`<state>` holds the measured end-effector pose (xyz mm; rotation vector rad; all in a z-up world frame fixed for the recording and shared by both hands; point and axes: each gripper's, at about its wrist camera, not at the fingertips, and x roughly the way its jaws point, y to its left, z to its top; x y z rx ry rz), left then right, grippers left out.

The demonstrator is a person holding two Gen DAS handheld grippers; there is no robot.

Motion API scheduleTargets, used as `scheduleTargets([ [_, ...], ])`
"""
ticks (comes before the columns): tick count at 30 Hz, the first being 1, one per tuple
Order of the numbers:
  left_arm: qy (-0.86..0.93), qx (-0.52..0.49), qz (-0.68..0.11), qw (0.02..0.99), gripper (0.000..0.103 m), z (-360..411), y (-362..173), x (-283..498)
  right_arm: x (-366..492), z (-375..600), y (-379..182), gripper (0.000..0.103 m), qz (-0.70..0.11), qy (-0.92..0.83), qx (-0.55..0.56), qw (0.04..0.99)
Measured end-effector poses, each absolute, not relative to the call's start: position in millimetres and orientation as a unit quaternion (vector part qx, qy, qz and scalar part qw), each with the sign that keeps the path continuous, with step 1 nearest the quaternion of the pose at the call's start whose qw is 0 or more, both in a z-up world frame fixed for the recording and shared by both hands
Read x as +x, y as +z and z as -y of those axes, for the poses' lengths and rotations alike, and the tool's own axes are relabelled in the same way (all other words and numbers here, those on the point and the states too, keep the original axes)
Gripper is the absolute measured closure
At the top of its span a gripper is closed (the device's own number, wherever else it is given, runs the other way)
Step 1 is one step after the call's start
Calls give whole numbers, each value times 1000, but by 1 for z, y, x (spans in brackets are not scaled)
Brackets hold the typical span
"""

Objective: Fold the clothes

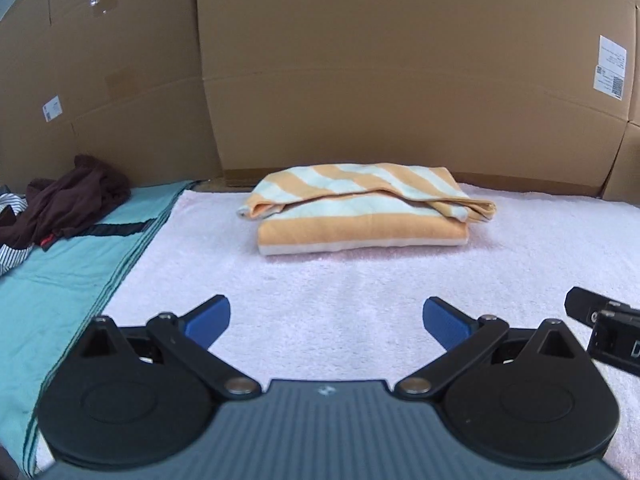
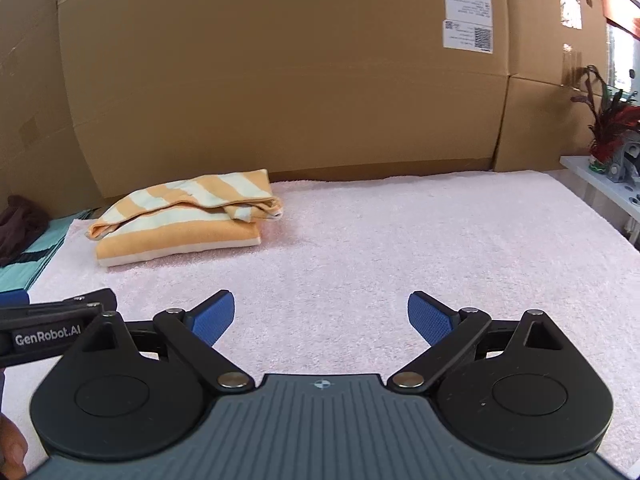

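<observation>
A folded orange and pale-green striped towel point(image 1: 362, 210) lies on the pale pink terry cloth point(image 1: 320, 300) near the cardboard wall; it also shows in the right wrist view point(image 2: 184, 216) at the left. My left gripper point(image 1: 326, 316) is open and empty, low over the pink cloth, well short of the towel. My right gripper point(image 2: 320, 312) is open and empty, to the right of the towel and nearer than it. A heap of dark brown and striped clothes point(image 1: 60, 204) lies on a teal cloth point(image 1: 60, 280) at the left.
Tall cardboard boxes point(image 1: 400, 80) wall off the back. The right gripper's body point(image 1: 608, 328) shows at the left view's right edge; the left gripper's body point(image 2: 52, 328) shows at the right view's left. A white shelf with a plant point(image 2: 612, 140) stands at the right.
</observation>
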<state>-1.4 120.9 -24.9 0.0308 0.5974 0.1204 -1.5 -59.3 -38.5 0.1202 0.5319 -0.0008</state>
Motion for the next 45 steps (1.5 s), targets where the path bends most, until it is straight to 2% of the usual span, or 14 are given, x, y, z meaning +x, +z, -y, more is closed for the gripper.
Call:
scheduleTargets([
  [9, -35, -21, -278, 960, 1, -79, -20, -11, -19, 101, -23, 10, -258, -66, 83, 960],
  [23, -54, -33, -276, 959, 1, -47, -27, -9, -25, 150, -35, 10, -292, -137, 120, 939],
  [29, -81, -76, -281, 953, 1, -41, -30, -7, -26, 162, -36, 10, -292, -150, 116, 937],
  [36, -64, -38, -258, 963, 1, -21, -24, -10, -24, 173, -39, 10, -293, -163, 119, 935],
  [43, -72, 23, -309, 948, 1, 4, -31, -2, -21, 178, -44, 10, -298, -167, 116, 933],
  [45, -94, 9, -328, 940, 1, 5, -35, 2, -20, 179, -44, 10, -299, -169, 114, 932],
])
